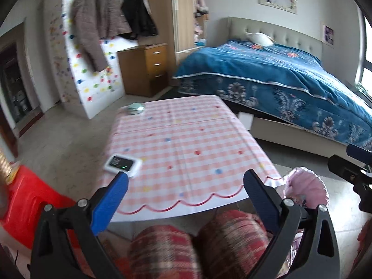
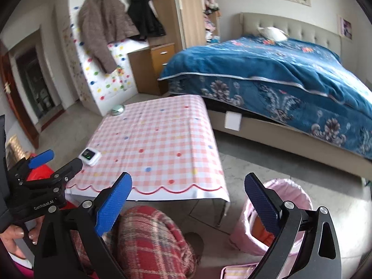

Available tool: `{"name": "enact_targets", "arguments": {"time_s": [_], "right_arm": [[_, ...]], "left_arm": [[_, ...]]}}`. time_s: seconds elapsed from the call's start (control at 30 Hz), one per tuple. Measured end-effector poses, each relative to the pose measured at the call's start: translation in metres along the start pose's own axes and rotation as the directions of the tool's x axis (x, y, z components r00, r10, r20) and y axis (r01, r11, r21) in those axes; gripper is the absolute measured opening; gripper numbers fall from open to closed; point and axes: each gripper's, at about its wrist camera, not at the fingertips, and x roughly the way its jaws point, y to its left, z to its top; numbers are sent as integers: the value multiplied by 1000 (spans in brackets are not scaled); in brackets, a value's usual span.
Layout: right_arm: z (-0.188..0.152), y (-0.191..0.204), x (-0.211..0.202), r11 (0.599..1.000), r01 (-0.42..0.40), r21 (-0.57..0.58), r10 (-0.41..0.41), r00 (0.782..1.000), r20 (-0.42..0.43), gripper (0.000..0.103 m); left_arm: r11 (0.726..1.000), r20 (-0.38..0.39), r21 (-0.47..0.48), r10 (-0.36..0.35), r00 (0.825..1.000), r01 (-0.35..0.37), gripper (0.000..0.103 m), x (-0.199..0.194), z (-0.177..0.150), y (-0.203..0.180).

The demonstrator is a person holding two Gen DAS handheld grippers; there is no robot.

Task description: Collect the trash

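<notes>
We hold both claws, left claw point(image 1: 186, 200) and right claw point(image 2: 188, 200), spread wide and empty; pink-lined bin point(image 2: 295, 200) sits beside pink checked counter point(image 2: 158, 144).

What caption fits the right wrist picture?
Open right gripper above the pink-lined bin beside the checked table.

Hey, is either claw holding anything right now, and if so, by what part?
Nothing is held. The left claw and right claw both stand wide open with nothing between their pads, above the checked table.
</notes>
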Motion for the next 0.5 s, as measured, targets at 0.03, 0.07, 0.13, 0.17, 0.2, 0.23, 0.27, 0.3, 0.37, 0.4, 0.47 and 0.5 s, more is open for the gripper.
{"name": "enact_targets", "arguments": {"time_s": [0.03,0.07,0.13,0.17,0.2,0.23,0.27,0.3,0.37,0.4,0.47,0.5], "right_arm": [[1,-3,2,1000,-3,-4,3,1000,-1,96],[2,6,1,1000,-15,-24,15,1000,-4,96],[3,16,-1,998,-32,-56,32,999,-5,96],[4,21,-1,997,-36,-69,36,999,-2,96],[5,20,-2,997,-36,-72,36,999,-2,96],[6,29,-1,995,-40,-90,40,999,2,96],[5,33,-1,994,-41,-97,42,999,3,96],[4,40,0,993,-44,-105,45,999,4,96],[5,52,1,992,-58,-116,58,998,2,96],[6,55,2,991,-63,-118,64,998,0,96],[10,64,4,989,-76,-128,76,997,-2,96],[11,67,6,988,-78,-130,78,997,-3,96]], "left_arm": [[1000,0,-10,10,1000,-10,96,-3,-2,6],[999,-3,-22,26,1000,-26,96,-6,-4,13],[997,-4,-41,65,998,-65,96,-13,-6,25],[996,-3,-47,76,997,-76,96,-16,-7,30],[995,-1,-54,87,996,-87,96,-18,-7,35],[993,2,-66,102,995,-101,96,-22,-7,41],[991,4,-74,110,994,-110,96,-24,-8,45],[990,7,-81,117,993,-116,96,-27,-8,49],[987,11,-91,133,991,-131,96,-29,-7,56],[986,11,-95,139,990,-137,96,-30,-7,59],[985,10,-99,142,990,-141,96,-32,-8,62],[985,9,-101,144,990,-142,96,-32,-9,63]]}}
